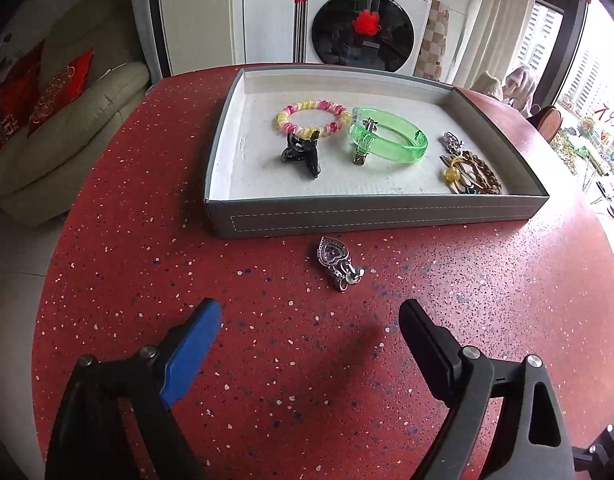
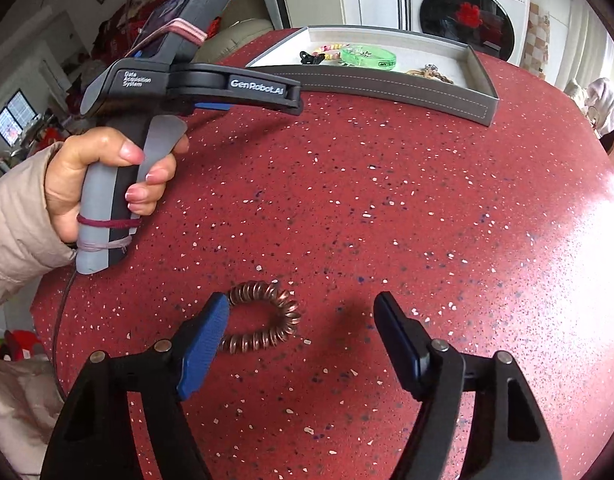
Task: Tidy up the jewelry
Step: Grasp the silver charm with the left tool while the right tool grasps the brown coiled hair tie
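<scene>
A grey tray (image 1: 347, 216) stands on the red speckled table. It holds a pink-yellow bead bracelet (image 1: 313, 117), a green bangle (image 1: 391, 140), a black claw clip (image 1: 303, 154), a silver clip (image 1: 453, 142) and a braided piece with a yellow bead (image 1: 473, 174). A silver heart pendant (image 1: 339, 262) lies on the table just in front of the tray. My left gripper (image 1: 311, 320) is open, a little short of the pendant. My right gripper (image 2: 301, 308) is open over a copper spiral hair tie (image 2: 267, 320), which lies by its left finger.
The tray also shows in the right wrist view (image 2: 387, 84) at the far side, with the left gripper's handle (image 2: 155, 92) and a hand at left. A washing machine (image 1: 363, 28) and a sofa (image 1: 67, 140) stand beyond the table edge.
</scene>
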### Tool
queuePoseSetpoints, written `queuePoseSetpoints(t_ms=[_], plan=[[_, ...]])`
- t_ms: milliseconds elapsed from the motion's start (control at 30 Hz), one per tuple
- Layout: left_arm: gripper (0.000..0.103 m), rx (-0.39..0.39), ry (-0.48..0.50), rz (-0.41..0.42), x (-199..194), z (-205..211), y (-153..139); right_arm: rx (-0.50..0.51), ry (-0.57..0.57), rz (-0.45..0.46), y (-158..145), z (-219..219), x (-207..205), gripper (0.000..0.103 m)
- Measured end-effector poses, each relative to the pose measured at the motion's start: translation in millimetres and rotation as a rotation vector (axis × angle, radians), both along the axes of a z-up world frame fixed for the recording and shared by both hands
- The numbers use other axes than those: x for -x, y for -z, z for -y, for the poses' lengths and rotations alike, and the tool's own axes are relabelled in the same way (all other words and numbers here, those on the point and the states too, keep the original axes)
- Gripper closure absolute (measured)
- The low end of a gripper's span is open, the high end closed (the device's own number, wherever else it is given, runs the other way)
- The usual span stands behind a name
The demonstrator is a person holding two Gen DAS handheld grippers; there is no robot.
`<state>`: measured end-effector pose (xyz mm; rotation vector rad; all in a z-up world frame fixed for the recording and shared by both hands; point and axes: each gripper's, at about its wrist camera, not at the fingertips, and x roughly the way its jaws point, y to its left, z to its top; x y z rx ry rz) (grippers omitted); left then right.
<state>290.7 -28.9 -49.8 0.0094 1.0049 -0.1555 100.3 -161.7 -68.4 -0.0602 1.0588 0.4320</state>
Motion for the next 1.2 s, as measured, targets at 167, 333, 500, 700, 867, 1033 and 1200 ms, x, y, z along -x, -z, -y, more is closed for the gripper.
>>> queuePoseSetpoints(t_ms=[167, 333, 500, 700, 867, 1033, 1200], plan=[[0.005, 0.002, -0.009, -0.002, -2.6, 4.8, 2.5, 0.041, -0.054, 0.01, 2.2, -13.0, 5.8, 0.042], [0.015, 0.001, 0.001, 0.006, -5.1, 12.3, 1.0, 0.042, -0.079, 0.011, 1.4, -18.6, 11.1, 0.055], [0.018, -0.001, 0.0, 0.01, -8.5, 16.3, 1.6, 0.043, -0.083, 0.007, 1.5, -21.8, 17.6, 0.063], [0.045, -0.002, -0.004, 0.018, -10.1, 15.1, -0.3, 0.017, -0.046, -0.006, 1.5, -16.5, 15.1, 0.088], [0.072, 0.013, 0.001, 0.02, -9.6, 9.5, -1.2, 0.014, -0.029, -0.004, 3.0, -13.0, 11.2, 0.089], [0.078, 0.038, 0.024, 0.024, -5.4, 2.4, -3.1, 0.0, 0.004, 0.003, 1.3, -7.5, 2.5, 0.089], [0.078, 0.059, 0.053, 0.04, 4.2, -5.2, -11.0, -0.02, 0.049, 0.01, -5.2, 1.2, -2.6, 0.089]])
